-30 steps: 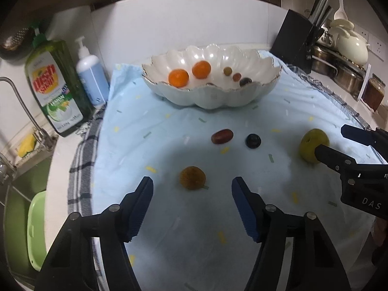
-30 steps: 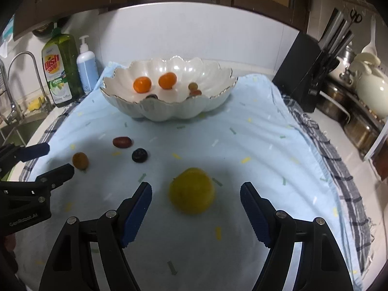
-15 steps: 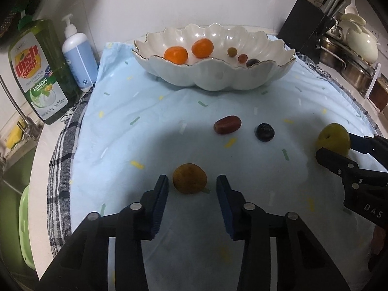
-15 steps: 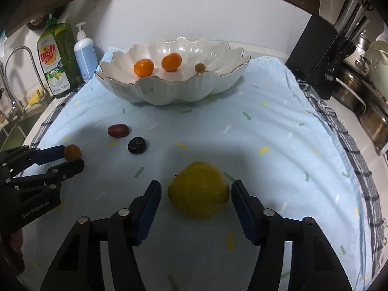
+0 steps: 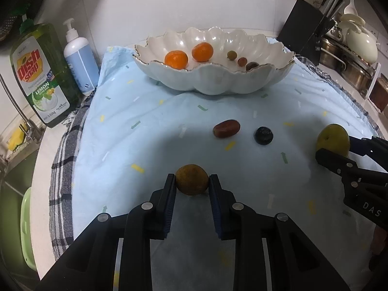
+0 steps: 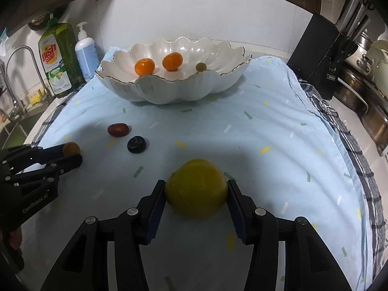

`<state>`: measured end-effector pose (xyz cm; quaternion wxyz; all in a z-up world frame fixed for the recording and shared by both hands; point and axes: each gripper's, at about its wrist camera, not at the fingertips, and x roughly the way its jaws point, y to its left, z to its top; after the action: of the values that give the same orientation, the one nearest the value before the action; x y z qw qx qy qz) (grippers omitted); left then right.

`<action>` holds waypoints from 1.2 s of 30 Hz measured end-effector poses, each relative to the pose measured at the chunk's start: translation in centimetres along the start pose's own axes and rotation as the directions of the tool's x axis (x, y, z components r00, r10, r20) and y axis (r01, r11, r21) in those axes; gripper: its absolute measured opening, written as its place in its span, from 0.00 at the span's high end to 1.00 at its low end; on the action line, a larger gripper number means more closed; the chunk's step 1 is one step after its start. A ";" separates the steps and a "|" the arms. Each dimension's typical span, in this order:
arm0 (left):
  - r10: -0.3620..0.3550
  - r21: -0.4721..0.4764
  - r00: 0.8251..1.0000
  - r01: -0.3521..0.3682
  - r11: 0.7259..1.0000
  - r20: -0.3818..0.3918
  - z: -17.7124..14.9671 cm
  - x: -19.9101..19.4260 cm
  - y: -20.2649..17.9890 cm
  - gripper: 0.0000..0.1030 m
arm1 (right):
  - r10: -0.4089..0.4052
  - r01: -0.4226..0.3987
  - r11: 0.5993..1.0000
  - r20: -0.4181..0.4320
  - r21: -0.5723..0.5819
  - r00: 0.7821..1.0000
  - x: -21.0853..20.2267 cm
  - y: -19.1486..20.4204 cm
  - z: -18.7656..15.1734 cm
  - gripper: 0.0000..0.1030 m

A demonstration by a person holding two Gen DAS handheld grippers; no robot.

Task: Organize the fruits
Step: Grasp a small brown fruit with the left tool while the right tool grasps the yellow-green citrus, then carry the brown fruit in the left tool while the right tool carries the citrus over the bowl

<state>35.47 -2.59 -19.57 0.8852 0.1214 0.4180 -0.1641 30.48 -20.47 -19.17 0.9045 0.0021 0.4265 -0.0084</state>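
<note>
Fruits-wise: small brownish-yellow fruit (image 5: 192,180) pinched between the left gripper (image 5: 192,181) pads, jaws just finished closing in on it, both blue pads pressing its sides, sitting on the light blue cloth (image 5: 145,145). Same deal on the right gripper (image 6: 196,195): jaws just closing, now clamped on the big yellow fruit (image 6: 196,191), also resting on the cloth.

Just ahead of the left claw: a reddish oval fruit (image 5: 226,128) and a dark round one (image 5: 263,135), close together but not touching. Further back, the scalloped white bowl (image 5: 218,82) with two oranges (image 5: 176,59) plus three tiny fruits (image 5: 231,54) in a row.

Left wrist view catches all three tiny ones; right wrist view only gets one, rest hidden behind the bowl rim. Right view shows the cloth's right edge over a checked towel (image 6: 363,169), barely visible from the left.

Plenty of bare cloth between claws and bowl, and to the right of the yellow fruit. Tighter at the edges: dish soap bottle (image 5: 38,77) and pump bottle (image 5: 80,58) at the left, black knife block (image 5: 305,26) at the back right.
</note>
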 end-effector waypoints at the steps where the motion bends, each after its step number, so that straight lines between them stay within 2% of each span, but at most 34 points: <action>1: 0.000 -0.001 1.000 0.000 1.000 0.004 0.1 -0.2 0.0 0.73 | 0.004 -0.004 1.000 0.005 -0.001 1.000 -0.2 0.0 0.1 0.51; 12: 0.003 -0.024 0.997 -0.001 1.000 0.077 0.7 -3.4 -0.4 0.73 | 0.025 -0.024 1.000 0.077 -0.018 0.997 -3.0 0.0 1.0 0.51; 21: 0.007 -0.033 0.987 -0.002 0.999 0.158 1.7 -6.7 -0.6 0.73 | 0.053 -0.048 0.998 0.148 -0.038 0.988 -5.9 -0.1 2.1 0.51; 30: 0.028 -0.018 0.967 -0.024 1.000 0.252 3.2 -9.4 -1.2 0.73 | 0.071 -0.065 0.997 0.232 -0.033 0.970 -8.5 -0.7 4.1 0.51; 36: 0.037 -0.001 0.946 -0.038 0.999 0.321 4.8 -11.0 -1.7 0.73 | 0.090 -0.083 0.996 0.289 -0.036 0.953 -9.5 -1.2 5.9 0.51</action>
<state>31.63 -3.74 -8.10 0.9441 0.1031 0.2655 -0.1660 29.00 -21.59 -8.06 0.9567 0.0090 0.2886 0.0361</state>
